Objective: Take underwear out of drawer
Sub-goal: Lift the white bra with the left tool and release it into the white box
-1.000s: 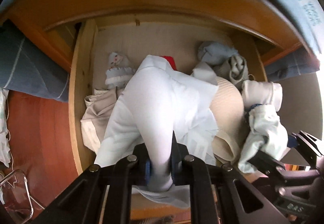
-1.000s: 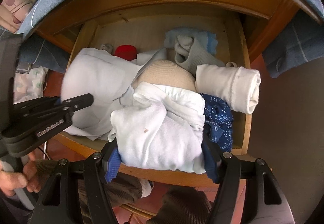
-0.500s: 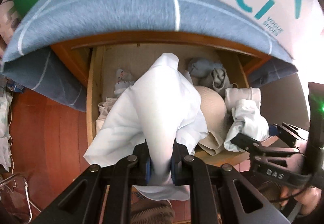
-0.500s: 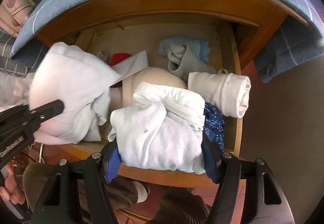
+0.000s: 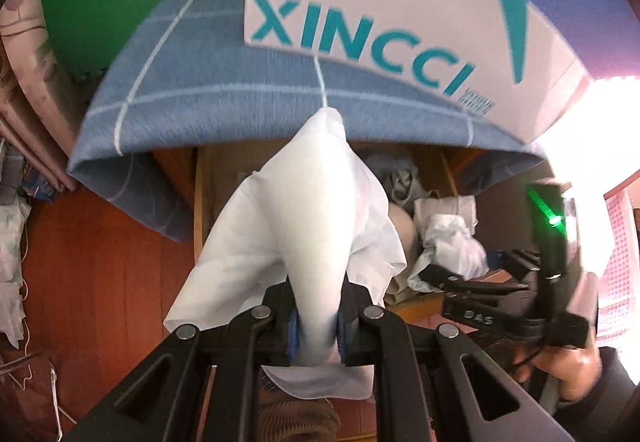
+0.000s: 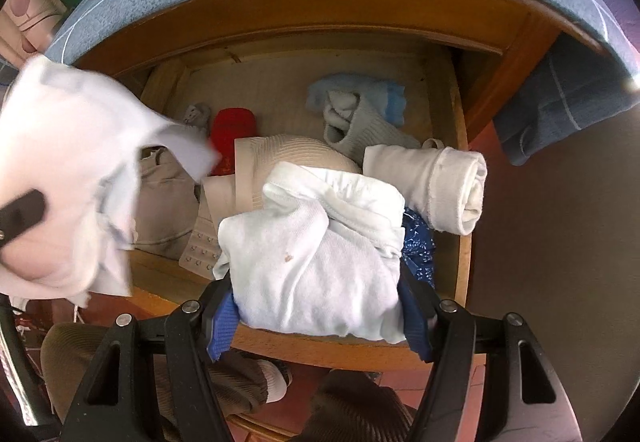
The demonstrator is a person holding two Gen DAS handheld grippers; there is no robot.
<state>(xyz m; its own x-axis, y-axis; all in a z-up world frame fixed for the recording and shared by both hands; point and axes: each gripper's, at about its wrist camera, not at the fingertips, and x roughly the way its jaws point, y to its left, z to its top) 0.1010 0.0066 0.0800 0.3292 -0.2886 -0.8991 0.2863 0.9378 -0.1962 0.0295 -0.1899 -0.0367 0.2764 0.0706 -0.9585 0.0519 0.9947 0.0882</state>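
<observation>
My left gripper (image 5: 316,322) is shut on a thin white undergarment (image 5: 316,222), which hangs from the pads above and in front of the open wooden drawer (image 5: 202,202). In the right wrist view that same garment (image 6: 68,170) is blurred at the far left, clear of the drawer's rim (image 6: 320,350). My right gripper (image 6: 320,318) is shut on a bunched white cotton undergarment (image 6: 320,242) at the drawer's front edge, its blue pads pressing both sides. The left wrist view shows the right gripper (image 5: 472,282) and its bundle (image 5: 452,242) low on the right, held by a hand.
Inside the drawer lie a beige bra (image 6: 288,154), a red item (image 6: 232,130), grey and blue socks (image 6: 360,114), a rolled white cloth (image 6: 440,186), a blue patterned cloth (image 6: 420,246) and a beige garment (image 6: 164,202). A blue checked cloth (image 5: 240,90) and white box (image 5: 380,22) overhang it.
The left gripper has risen with the white undergarment, lifting it out of the drawer and off the pile. The right gripper has kept still with its bundle.
</observation>
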